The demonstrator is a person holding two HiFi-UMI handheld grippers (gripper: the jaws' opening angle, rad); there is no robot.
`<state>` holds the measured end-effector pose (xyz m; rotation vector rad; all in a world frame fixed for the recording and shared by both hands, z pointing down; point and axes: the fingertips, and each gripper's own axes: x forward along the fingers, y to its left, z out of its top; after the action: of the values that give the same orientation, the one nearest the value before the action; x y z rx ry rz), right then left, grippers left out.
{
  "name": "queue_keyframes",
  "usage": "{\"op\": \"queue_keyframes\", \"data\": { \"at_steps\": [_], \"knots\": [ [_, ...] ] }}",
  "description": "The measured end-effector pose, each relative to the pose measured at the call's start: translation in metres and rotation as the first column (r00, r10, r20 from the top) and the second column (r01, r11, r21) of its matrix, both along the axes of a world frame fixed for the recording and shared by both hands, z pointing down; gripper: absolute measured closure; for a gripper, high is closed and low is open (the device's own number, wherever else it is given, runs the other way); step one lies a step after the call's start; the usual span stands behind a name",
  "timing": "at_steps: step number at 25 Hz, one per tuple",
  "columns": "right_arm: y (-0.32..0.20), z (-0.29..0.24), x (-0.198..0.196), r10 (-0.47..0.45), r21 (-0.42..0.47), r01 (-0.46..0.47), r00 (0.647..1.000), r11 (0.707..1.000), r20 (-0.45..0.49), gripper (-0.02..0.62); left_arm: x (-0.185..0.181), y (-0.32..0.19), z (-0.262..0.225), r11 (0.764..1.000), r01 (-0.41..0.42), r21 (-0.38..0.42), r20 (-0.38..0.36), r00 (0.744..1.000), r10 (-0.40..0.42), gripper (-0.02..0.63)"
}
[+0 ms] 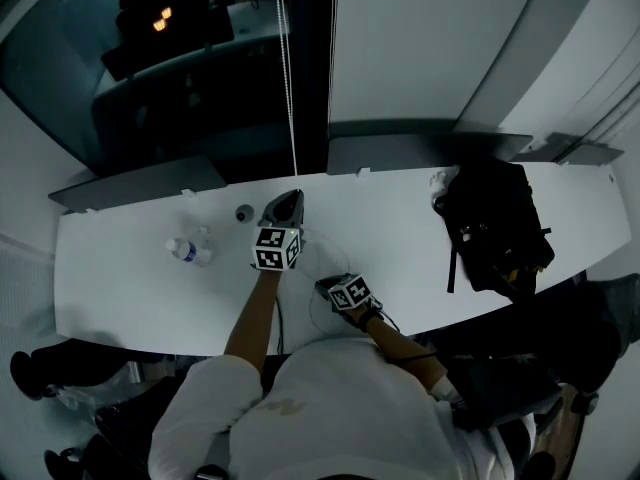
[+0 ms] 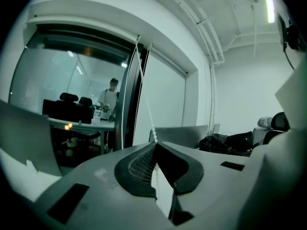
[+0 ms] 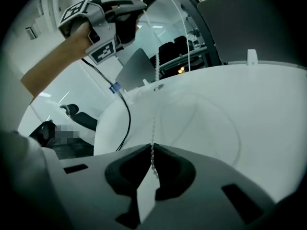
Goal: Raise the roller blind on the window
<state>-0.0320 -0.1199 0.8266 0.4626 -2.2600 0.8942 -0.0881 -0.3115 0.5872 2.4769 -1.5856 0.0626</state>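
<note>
A white bead chain (image 1: pixel 290 78) hangs in front of the dark window frame (image 1: pixel 312 68). My left gripper (image 1: pixel 291 200) is raised above the white desk and is shut on this chain (image 2: pixel 146 107), which runs up from its jaw tips. Lower down and nearer the person, my right gripper (image 1: pixel 330 288) is shut on the same chain (image 3: pixel 154 128); the beads pass between its closed pads. The right gripper view shows the left gripper (image 3: pixel 135 11) high up, with the chain (image 3: pixel 157 63) dropping from it. A slack loop of chain lies on the desk. The blind itself is not clearly seen.
On the white desk (image 1: pixel 130 298) lie a plastic water bottle (image 1: pixel 190 252) and a small round object (image 1: pixel 244 213). A black backpack (image 1: pixel 495 228) sits at the right. Grey panels stand along the desk's far edge. Behind the glass are office chairs and a person (image 2: pixel 112 92).
</note>
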Motion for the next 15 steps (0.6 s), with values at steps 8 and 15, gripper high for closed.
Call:
{"op": "queue_keyframes", "data": {
  "at_steps": [8, 15],
  "knots": [
    [-0.024, -0.026, 0.001, 0.032, 0.069, -0.036, 0.997, 0.997, 0.07, 0.583, 0.014, 0.078, 0.113, 0.978, -0.021, -0.21, -0.01, 1.0, 0.02, 0.603],
    [-0.045, -0.072, 0.032, 0.139, 0.235, -0.163, 0.984, 0.958, 0.115, 0.583, -0.028, 0.106, 0.079, 0.981, 0.056, -0.186, -0.03, 0.998, -0.062, 0.601]
  ]
}}
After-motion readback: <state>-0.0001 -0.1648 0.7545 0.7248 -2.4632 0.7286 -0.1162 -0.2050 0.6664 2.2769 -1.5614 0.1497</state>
